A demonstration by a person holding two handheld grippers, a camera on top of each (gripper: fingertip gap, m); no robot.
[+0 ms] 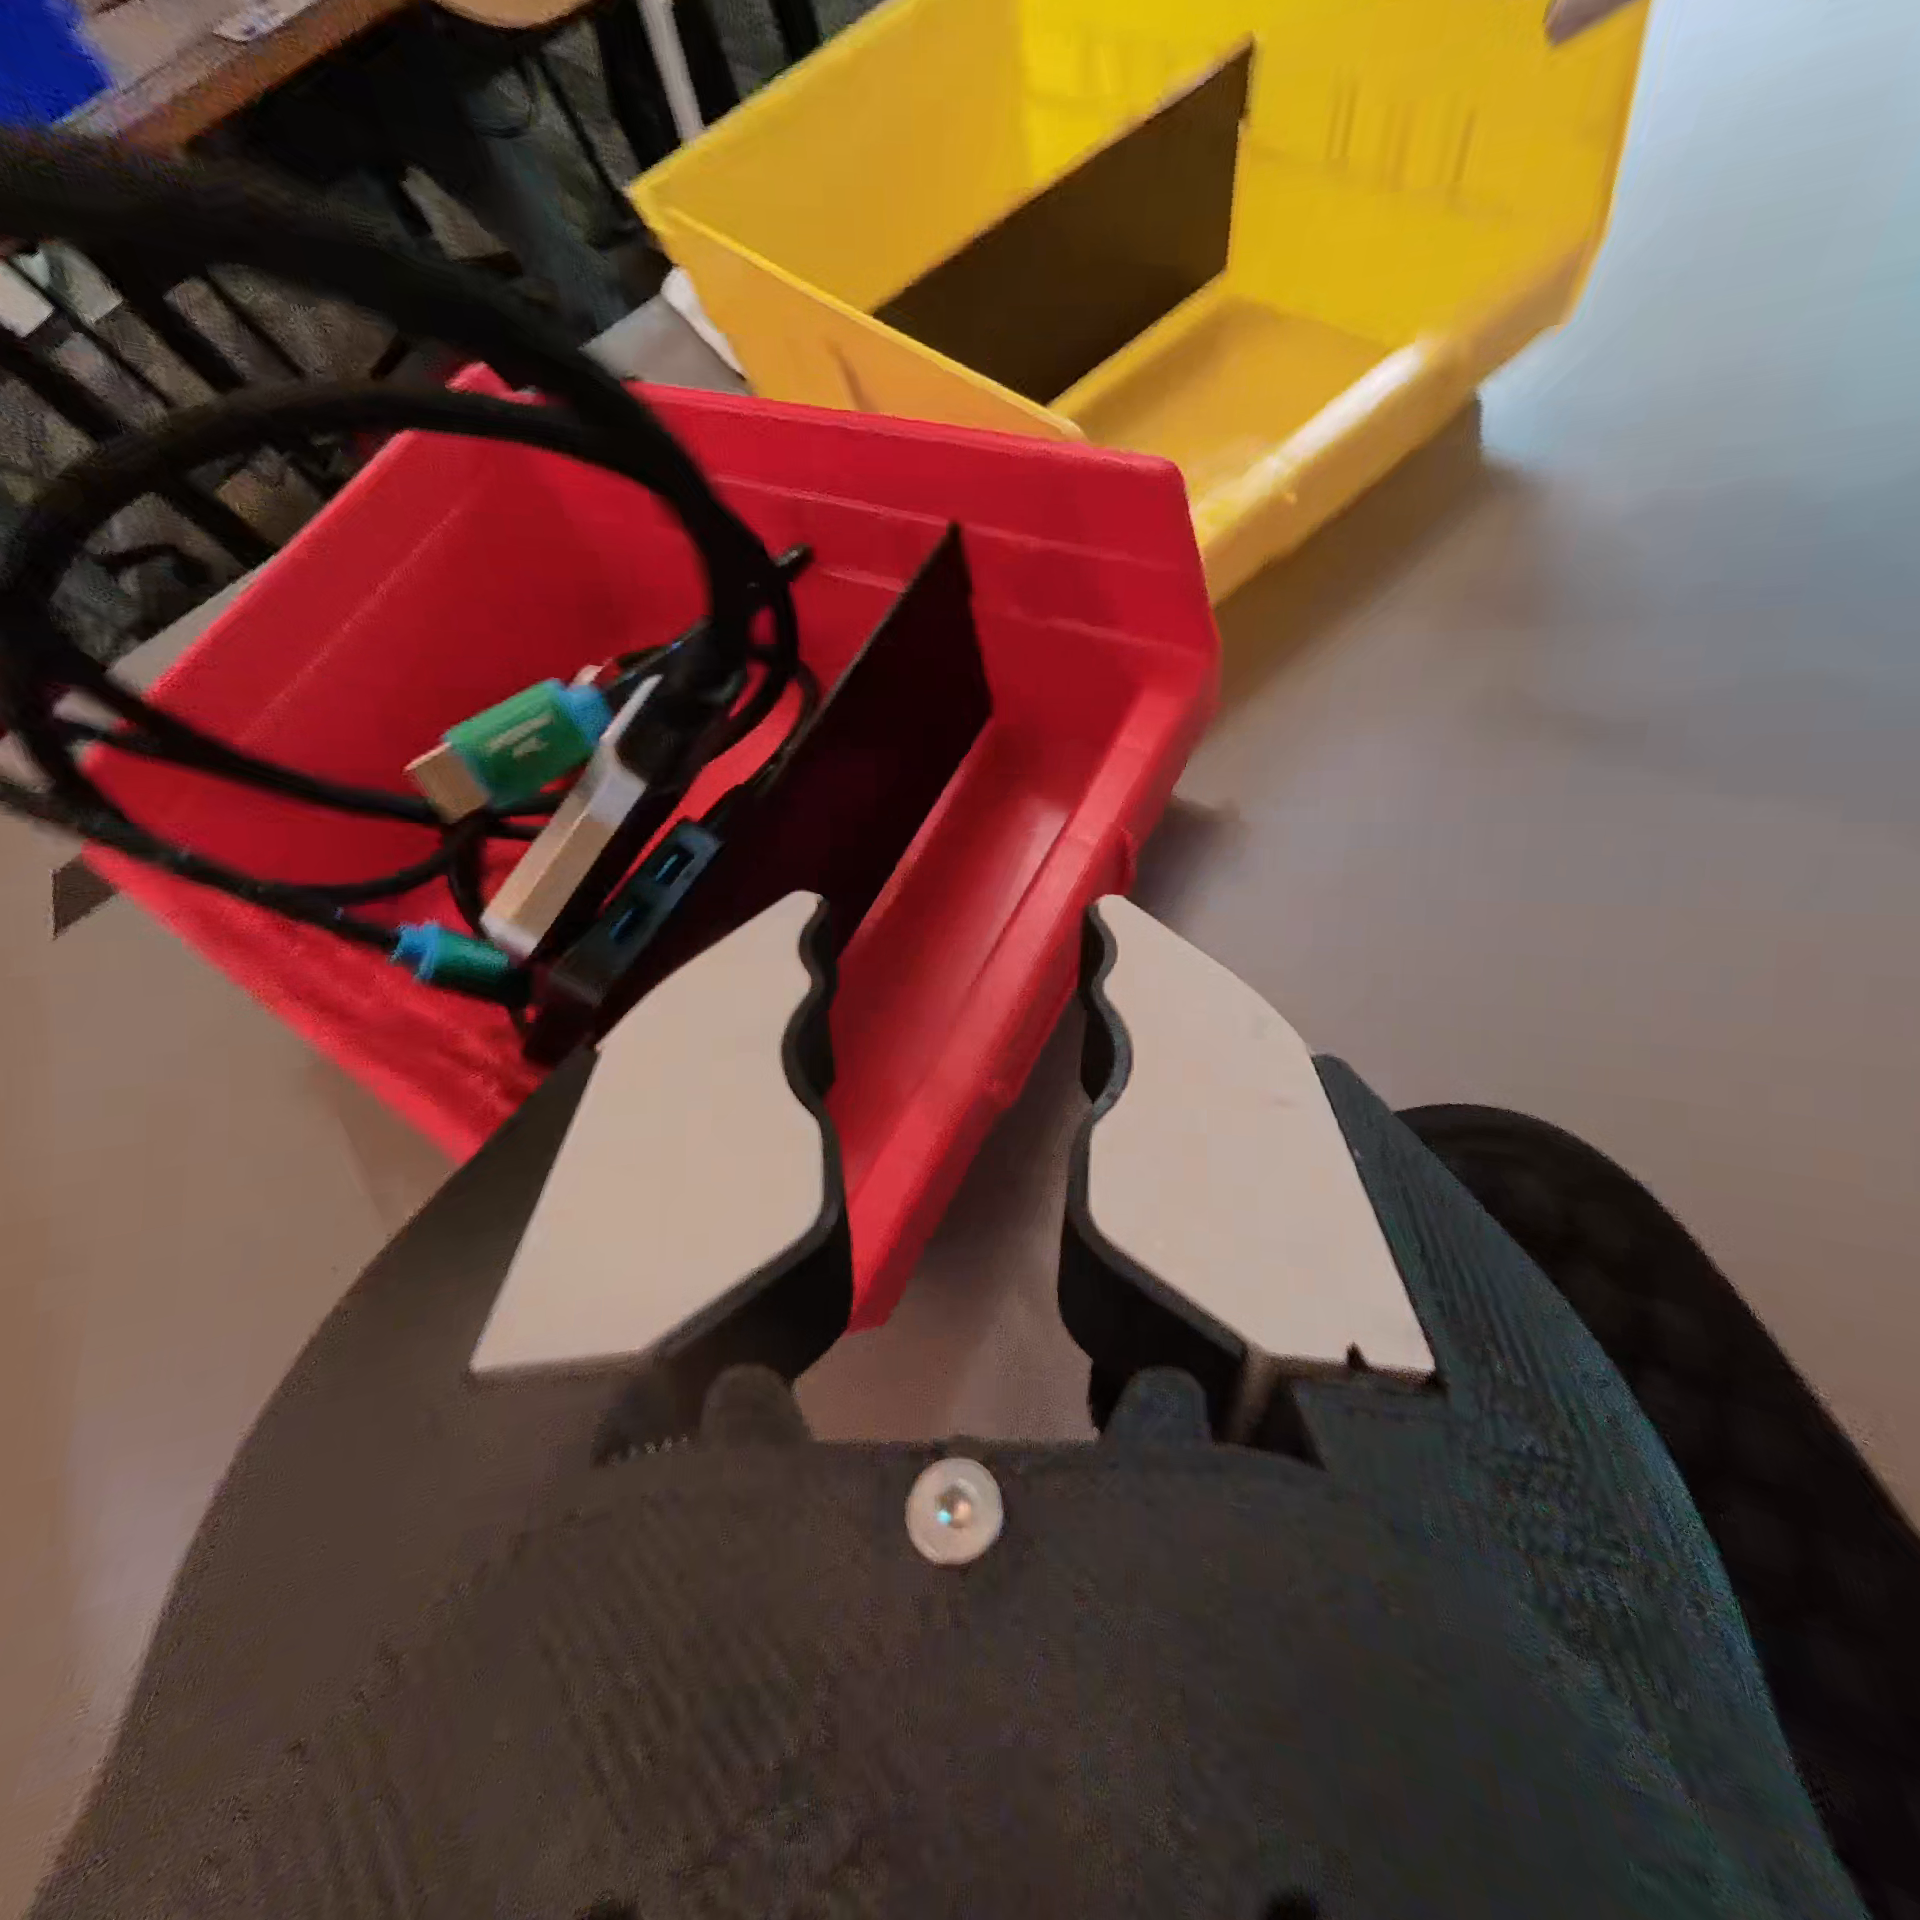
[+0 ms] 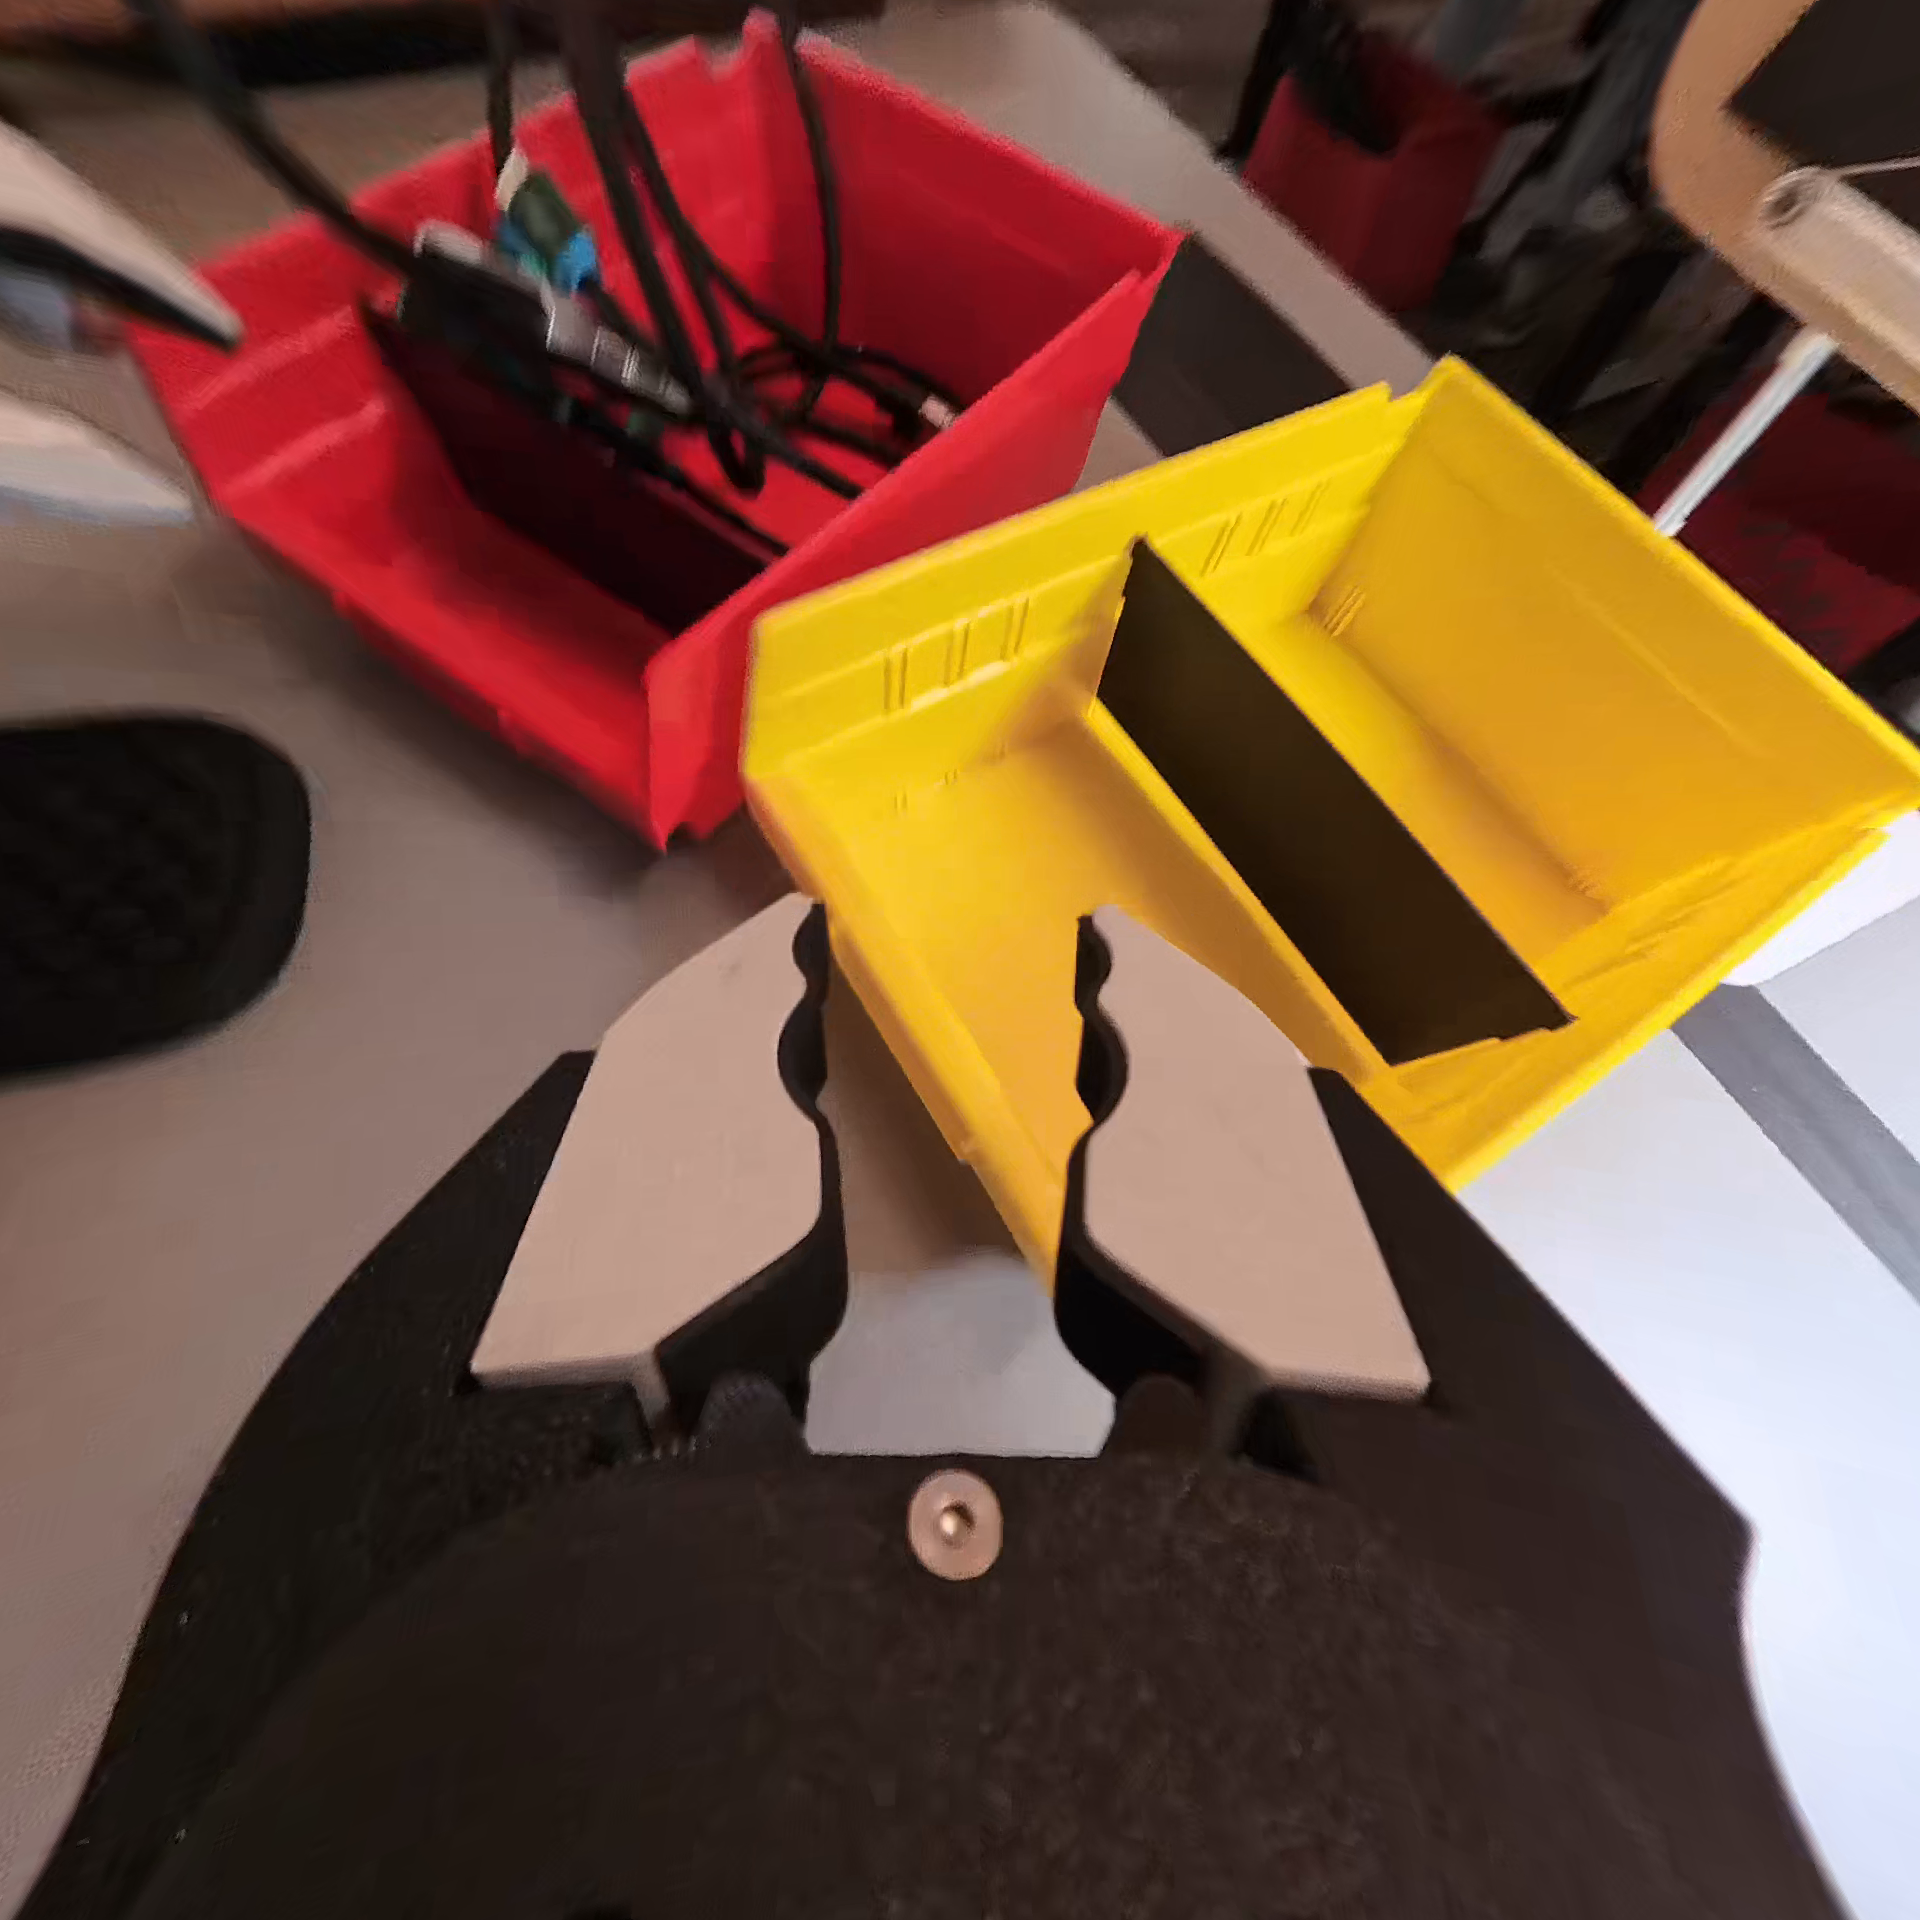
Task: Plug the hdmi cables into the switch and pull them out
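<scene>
On my left wrist view, the left gripper hangs open and empty over the red bin; the switch and hdmi cables lie inside at ten o'clock. On my right wrist view, the right gripper gapes, holding nothing, at the yellow bin on the desk.

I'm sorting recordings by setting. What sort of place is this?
Probably an office or lab workbench. A red plastic parts bin holding black cables and a small black switch box sits beside a yellow plastic bin on a grey tabletop; chair-like furniture shows behind.
</scene>
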